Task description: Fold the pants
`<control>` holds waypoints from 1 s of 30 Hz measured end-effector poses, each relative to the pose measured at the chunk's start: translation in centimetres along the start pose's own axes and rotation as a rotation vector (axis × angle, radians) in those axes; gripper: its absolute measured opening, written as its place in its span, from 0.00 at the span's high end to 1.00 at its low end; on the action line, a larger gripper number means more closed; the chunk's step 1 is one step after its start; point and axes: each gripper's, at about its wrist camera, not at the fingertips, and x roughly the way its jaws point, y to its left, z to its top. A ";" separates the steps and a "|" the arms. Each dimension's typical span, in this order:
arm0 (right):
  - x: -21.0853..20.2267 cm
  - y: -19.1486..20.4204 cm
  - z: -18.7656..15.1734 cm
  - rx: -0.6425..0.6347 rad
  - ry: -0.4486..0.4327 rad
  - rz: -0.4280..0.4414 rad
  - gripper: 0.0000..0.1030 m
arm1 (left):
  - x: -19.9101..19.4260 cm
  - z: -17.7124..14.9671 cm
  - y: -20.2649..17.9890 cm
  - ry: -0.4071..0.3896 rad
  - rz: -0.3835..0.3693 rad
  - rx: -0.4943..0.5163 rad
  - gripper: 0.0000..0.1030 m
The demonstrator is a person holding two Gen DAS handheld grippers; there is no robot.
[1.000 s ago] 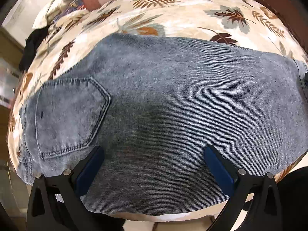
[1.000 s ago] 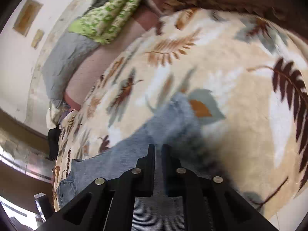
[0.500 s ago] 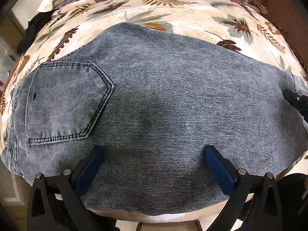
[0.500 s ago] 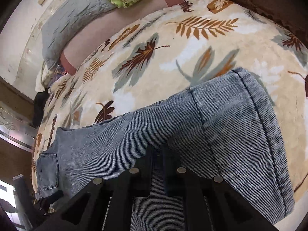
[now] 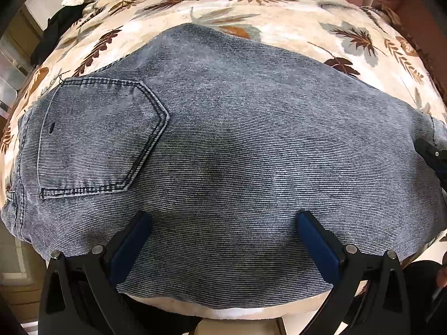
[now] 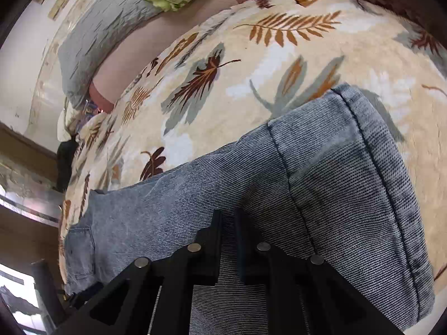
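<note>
Grey-blue denim pants (image 5: 237, 145) lie flat across a bed covered by a cream blanket (image 5: 293, 25) printed with brown leaves, back pocket (image 5: 95, 136) facing up. The left gripper (image 5: 223, 237) hovers over them, its blue-padded fingers (image 5: 128, 245) spread wide. The right gripper (image 6: 227, 223) has its fingers nearly together, pinching denim near the leg hem (image 6: 371, 150).
</note>
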 end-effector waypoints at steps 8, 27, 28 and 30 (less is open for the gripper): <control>0.0 -0.2 -0.4 0.006 -0.012 0.004 0.89 | -0.2 -0.4 0.3 -0.010 -0.007 0.016 0.00; 1.3 4.4 -1.8 -0.059 -0.025 -0.336 0.89 | -0.8 -2.6 1.1 -0.043 -0.070 0.146 0.00; 1.6 4.4 -2.0 -0.068 -0.033 -0.345 0.88 | -0.7 -2.5 1.1 -0.034 -0.071 0.152 0.00; 1.4 4.1 -2.4 -0.076 -0.060 -0.328 0.88 | -0.7 -2.3 1.2 -0.016 -0.077 0.170 0.00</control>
